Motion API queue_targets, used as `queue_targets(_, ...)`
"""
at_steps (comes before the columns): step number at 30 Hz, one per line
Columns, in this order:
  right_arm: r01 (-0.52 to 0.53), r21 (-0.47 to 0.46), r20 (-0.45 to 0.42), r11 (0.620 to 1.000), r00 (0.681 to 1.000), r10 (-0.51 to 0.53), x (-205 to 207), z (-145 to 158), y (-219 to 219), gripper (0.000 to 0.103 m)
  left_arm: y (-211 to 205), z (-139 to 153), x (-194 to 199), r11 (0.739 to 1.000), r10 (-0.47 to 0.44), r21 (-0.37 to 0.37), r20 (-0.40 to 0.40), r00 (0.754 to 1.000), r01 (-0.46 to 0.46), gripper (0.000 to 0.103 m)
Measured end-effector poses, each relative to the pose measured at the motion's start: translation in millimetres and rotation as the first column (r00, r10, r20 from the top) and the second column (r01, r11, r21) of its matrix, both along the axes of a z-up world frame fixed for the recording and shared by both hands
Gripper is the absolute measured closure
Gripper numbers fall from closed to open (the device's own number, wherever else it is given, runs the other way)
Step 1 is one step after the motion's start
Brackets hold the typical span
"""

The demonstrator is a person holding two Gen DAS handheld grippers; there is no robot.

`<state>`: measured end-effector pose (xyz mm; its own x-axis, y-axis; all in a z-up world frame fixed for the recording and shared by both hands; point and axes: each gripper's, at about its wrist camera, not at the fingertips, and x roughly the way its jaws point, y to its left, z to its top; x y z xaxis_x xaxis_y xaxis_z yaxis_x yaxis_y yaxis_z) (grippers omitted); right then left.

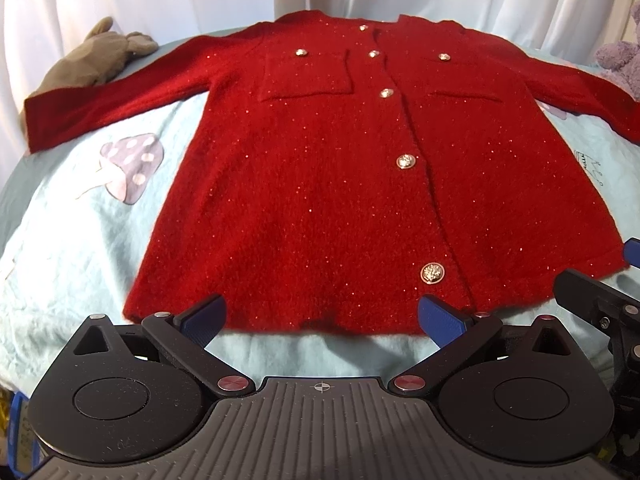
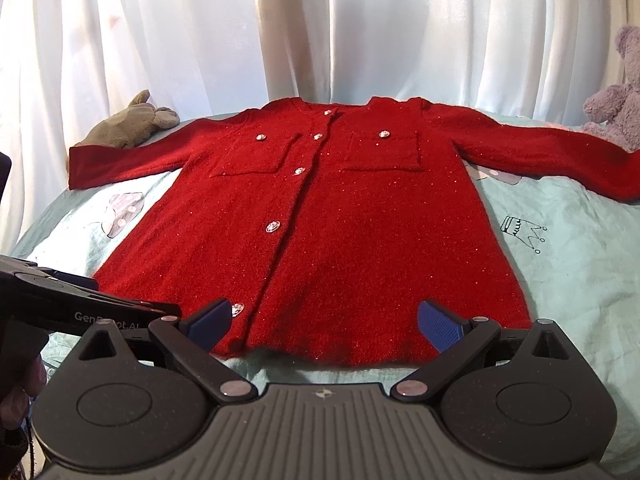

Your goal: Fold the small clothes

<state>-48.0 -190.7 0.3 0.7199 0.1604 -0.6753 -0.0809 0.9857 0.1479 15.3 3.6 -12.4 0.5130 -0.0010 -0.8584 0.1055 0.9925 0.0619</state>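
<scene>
We see bed [image 1: 72,248] under pale blue mushroom-print sheet. Red cardigan [image 1: 328,184] lies flat on it, sleeves spread. Grey plush [image 1: 96,56] beside cardigan's left sleeve, purple plush [image 2: 616,108] beside right sleeve.

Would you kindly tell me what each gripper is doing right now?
Left gripper: open, holding nothing, at the red cardigan's hem.
Right gripper: open, holding nothing.

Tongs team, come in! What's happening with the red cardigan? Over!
Left tongs and right tongs open at the hem. Red cardigan flat, buttoned, sleeves out. Gray soft toy touches one sleeve.
</scene>
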Motion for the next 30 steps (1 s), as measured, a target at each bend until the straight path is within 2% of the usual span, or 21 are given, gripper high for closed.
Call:
queue_targets(7, 0.053, 0.042, -0.047, 0.998, 0.998, -0.051, 12.7, -10.2, -10.2, 0.004, -5.3, -5.7, 9.2, 1.0, -0.017, 0.002, -0.028, 0.999, 0.017, 0.0)
queue_targets(12, 0.079, 0.032, -0.091, 0.996, 0.993, -0.076, 24.8, -20.2, -15.0, 0.004, -9.9, -6.6, 21.3, 0.999, -0.032, -0.011, -0.048, 0.998, 0.031, 0.0)
queue_targets(14, 0.092, 0.066, -0.082, 0.994, 0.993, -0.087, 28.9, -23.7, -22.2, 0.004, -10.6, -3.4, 28.1, 0.999, -0.033, -0.014, -0.039, 0.999, 0.033, 0.0)
queue_targets(17, 0.131, 0.178, -0.094, 0.975, 0.989, -0.116, 42.4, -31.8, -42.7, 0.004, -10.2, -1.1, 46.6, 1.0, -0.025, -0.019, -0.036, 0.999, 0.024, 0.0)
queue_targets(20, 0.179, 0.314, -0.122, 0.933, 0.982, -0.147, 59.5, -45.5, -67.2, 0.004, -7.1, 0.5, 69.7, 0.999, -0.001, -0.033, -0.026, 1.0, 0.0, 0.0)
queue_targets(24, 0.262, 0.488, -0.187, 0.833, 0.963, -0.193, 78.7, -66.7, -98.5, 0.004, -2.2, -1.5, 106.0, 0.997, 0.026, -0.066, -0.021, 0.999, -0.027, 0.0)
queue_targets(27, 0.316, 0.571, -0.245, 0.757, 0.946, -0.211, 91.1, -85.6, -114.9, 0.004, 1.4, -9.7, 137.4, 0.996, 0.05, -0.078, -0.026, 0.998, -0.052, 0.0)
queue_targets(28, 0.308, 0.6, -0.232, 0.738, 0.95, -0.208, 93.1, -88.5, -117.8, 0.004, 2.5, -13.0, 147.3, 0.995, 0.061, -0.076, -0.027, 0.998, -0.063, 0.0)
queue_targets(30, 0.299, 0.624, -0.239, 0.722, 0.953, -0.188, 101.3, -91.4, -122.7, 0.004, 4.4, -19.4, 166.0, 0.995, 0.082, -0.061, -0.022, 0.996, -0.084, 0.0)
